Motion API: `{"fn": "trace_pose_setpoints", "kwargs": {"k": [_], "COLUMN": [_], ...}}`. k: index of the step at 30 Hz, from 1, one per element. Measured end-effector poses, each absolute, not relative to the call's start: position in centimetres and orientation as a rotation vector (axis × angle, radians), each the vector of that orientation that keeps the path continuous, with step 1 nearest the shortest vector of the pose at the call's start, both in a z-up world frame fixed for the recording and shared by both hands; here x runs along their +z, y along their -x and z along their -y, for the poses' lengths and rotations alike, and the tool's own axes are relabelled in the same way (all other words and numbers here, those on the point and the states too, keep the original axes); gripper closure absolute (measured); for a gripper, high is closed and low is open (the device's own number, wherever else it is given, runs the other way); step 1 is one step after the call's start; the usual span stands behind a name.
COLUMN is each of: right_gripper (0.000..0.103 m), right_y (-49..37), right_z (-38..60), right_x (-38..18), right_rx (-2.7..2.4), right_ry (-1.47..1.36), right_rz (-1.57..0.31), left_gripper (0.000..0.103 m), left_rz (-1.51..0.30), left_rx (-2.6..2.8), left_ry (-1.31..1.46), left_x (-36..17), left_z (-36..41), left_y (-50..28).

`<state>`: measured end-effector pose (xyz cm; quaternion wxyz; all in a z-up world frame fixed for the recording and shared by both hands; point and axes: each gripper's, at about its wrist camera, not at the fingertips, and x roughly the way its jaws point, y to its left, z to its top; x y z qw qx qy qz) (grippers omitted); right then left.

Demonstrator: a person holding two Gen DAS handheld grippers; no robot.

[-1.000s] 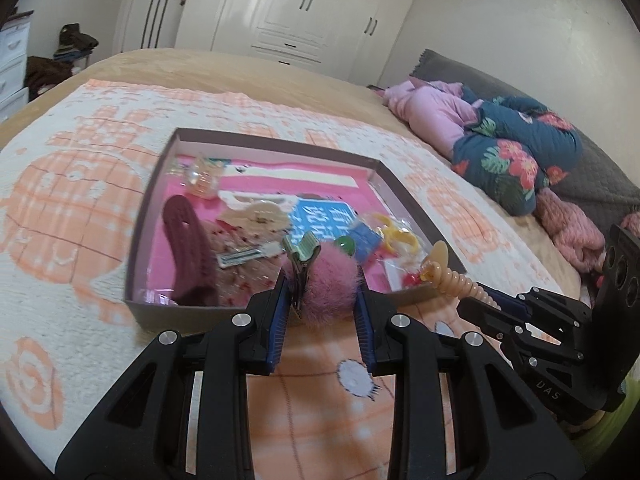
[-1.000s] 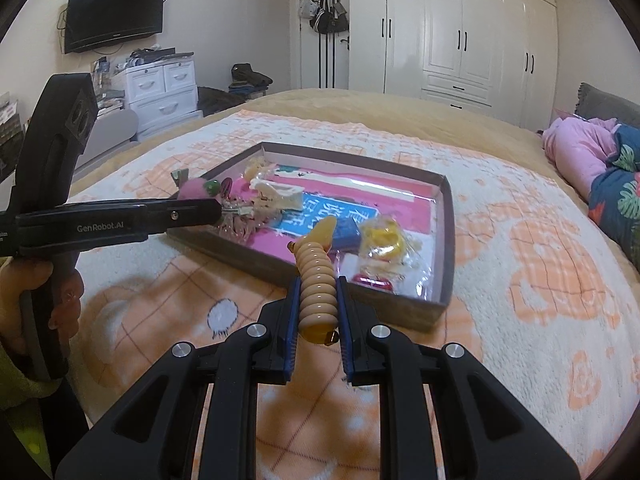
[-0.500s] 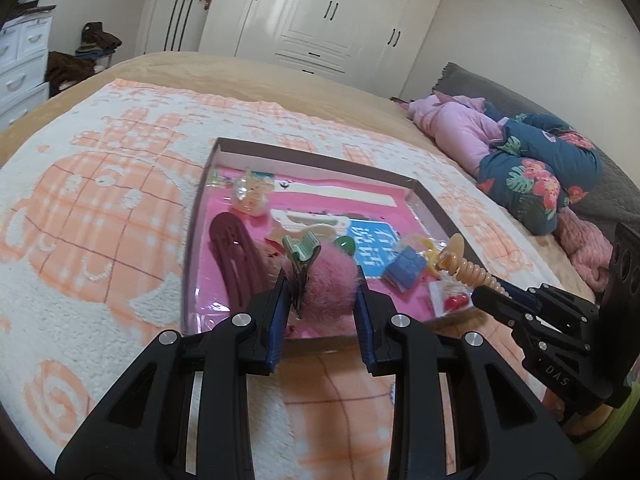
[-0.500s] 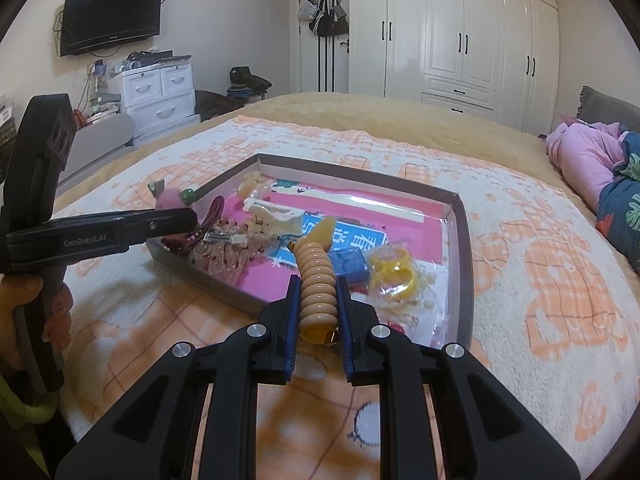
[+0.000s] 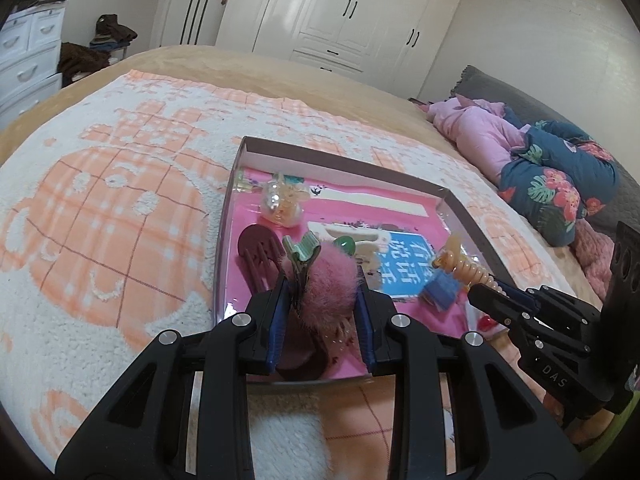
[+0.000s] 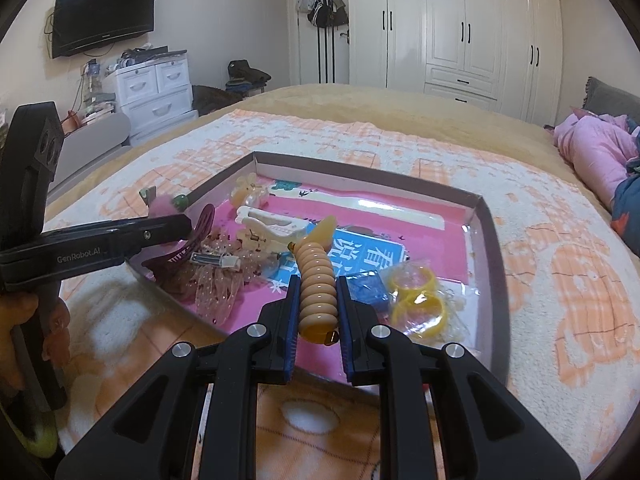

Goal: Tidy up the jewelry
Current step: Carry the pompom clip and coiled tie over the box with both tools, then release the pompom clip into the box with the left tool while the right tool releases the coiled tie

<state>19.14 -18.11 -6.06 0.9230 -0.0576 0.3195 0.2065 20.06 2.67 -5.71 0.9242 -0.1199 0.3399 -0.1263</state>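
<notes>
A shallow box [image 5: 344,162] [image 6: 490,216] with a pink floor lies on the bed and holds several hair accessories. My left gripper [image 5: 322,308] is shut on a pink fluffy pom-pom clip [image 5: 326,284] with a green clasp, over the box's near left part; it also shows in the right wrist view [image 6: 164,206]. My right gripper [image 6: 318,308] is shut on a beige ribbed spiral hair clip [image 6: 318,288], over the box's near edge; the clip also shows in the left wrist view [image 5: 466,268]. A maroon clip [image 5: 256,258], yellow rings [image 6: 420,300] and a blue card [image 5: 402,268] lie in the box.
The box sits on a white and orange blanket [image 5: 100,208]. Pink and floral clothes [image 5: 532,160] lie at the right of the bed. White wardrobes [image 6: 460,28], drawers [image 6: 156,88] and a wall television [image 6: 104,14] stand beyond.
Both grippers have moved forward over the box, each still holding its clip. The box now looks nearer and larger in both views.
</notes>
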Motion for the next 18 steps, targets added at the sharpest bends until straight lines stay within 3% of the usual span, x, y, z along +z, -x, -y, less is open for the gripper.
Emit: {"fn": "trace_pose_setpoints", "kwargs": {"k": [18], "right_gripper": [0.086], "right_y": [-20.3], "right_z": [16.1], "right_x": [-7.3], "right_rx": [0.458], "right_ry": [0.125], "right_rz": [-0.706], "left_gripper": [0.081], "left_rz": [-0.717], "left_rx": [-0.25], "left_ry": [0.247], "left_x": [-6.6], "left_z": [-2.9], "left_y": [-20.7]}}
